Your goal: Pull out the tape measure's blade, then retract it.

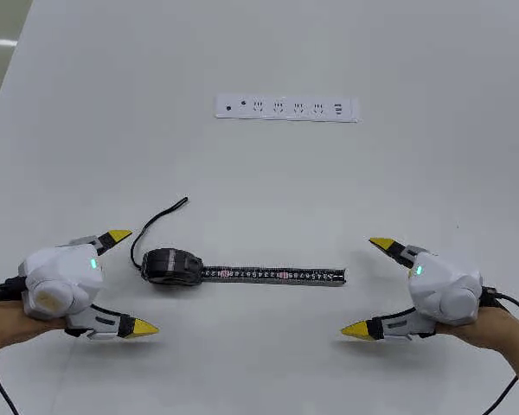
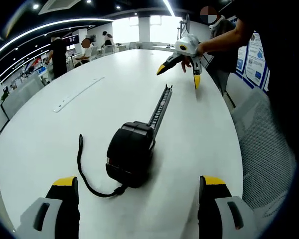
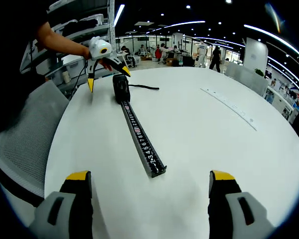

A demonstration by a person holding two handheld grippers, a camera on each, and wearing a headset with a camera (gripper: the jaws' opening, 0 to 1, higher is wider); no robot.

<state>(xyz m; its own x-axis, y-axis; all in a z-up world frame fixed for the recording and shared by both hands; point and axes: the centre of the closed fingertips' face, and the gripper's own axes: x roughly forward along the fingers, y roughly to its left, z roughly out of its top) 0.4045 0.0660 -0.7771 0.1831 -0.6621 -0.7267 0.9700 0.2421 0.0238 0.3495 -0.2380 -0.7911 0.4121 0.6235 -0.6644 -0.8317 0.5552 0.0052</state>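
1. While the tape measure [image 1: 171, 265] lies on the white table [image 1: 268, 181], its black case [image 2: 131, 153] sits low on the tabletop. The blade [image 1: 272, 276] is drawn out of the case and runs straight along the surface toward the person's right, numbers facing up.
2. The left gripper [image 1: 133, 281] is just to the left of the case, on the side away from the blade. Its yellow-tipped jaws are spread wide and hold nothing. In the left gripper view the case lies ahead between the two tips, apart from both.
3. The right gripper [image 1: 368, 286] is on the blade side of the case, a little past the blade's free end [image 1: 342, 277]. Its jaws are also spread wide and empty. In the right gripper view the free end lies ahead between the tips and touches neither.
4. Whether any of the jaw tips rest on the tabletop cannot be told.
5. A thin black wrist strap [image 1: 156, 226] leaves the case at the end opposite the blade and curls away along the table on the case's far side.
6. A white power strip [image 1: 287, 108] lies well beyond the case, farther from the person, roughly parallel to the blade.
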